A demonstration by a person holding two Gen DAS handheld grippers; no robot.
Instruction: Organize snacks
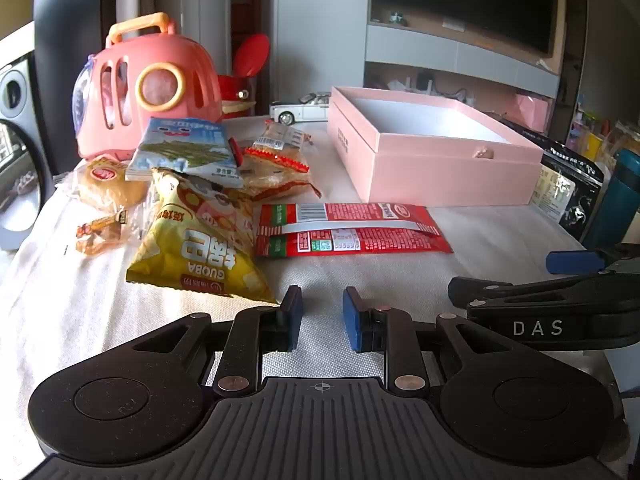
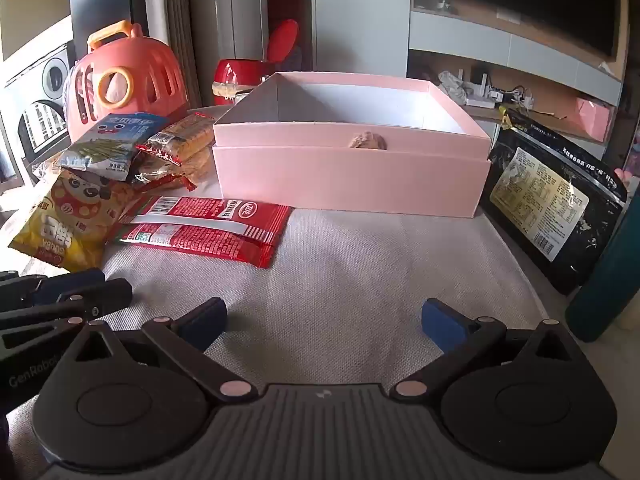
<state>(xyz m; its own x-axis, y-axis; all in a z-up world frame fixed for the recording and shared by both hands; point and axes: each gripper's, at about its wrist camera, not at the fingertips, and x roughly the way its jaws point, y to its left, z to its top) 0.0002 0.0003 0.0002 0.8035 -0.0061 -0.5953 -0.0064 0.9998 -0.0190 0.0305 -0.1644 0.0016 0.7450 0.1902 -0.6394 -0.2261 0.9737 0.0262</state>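
A pile of snacks lies on the cloth-covered table, left of an open pink box (image 1: 436, 148) (image 2: 348, 172). A long red packet (image 1: 348, 229) (image 2: 208, 226) lies nearest the box. A yellow Guoba bag (image 1: 196, 244) (image 2: 68, 220), a blue-white packet (image 1: 188, 148) (image 2: 112, 144), biscuit packs (image 1: 276, 160) (image 2: 180, 148) and a bun (image 1: 108, 184) lie further left. My left gripper (image 1: 322, 318) is empty, its jaws a narrow gap apart, low over the cloth just short of the yellow bag and red packet. My right gripper (image 2: 324, 322) is wide open and empty, in front of the box.
A pink toy carrier (image 1: 148, 92) (image 2: 124, 84), a red container (image 2: 240, 80) and a white toy car (image 1: 300, 108) stand behind the snacks. A black pouch (image 2: 556, 200) (image 1: 568, 184) and a teal bottle (image 2: 608, 272) (image 1: 616, 200) stand right of the box.
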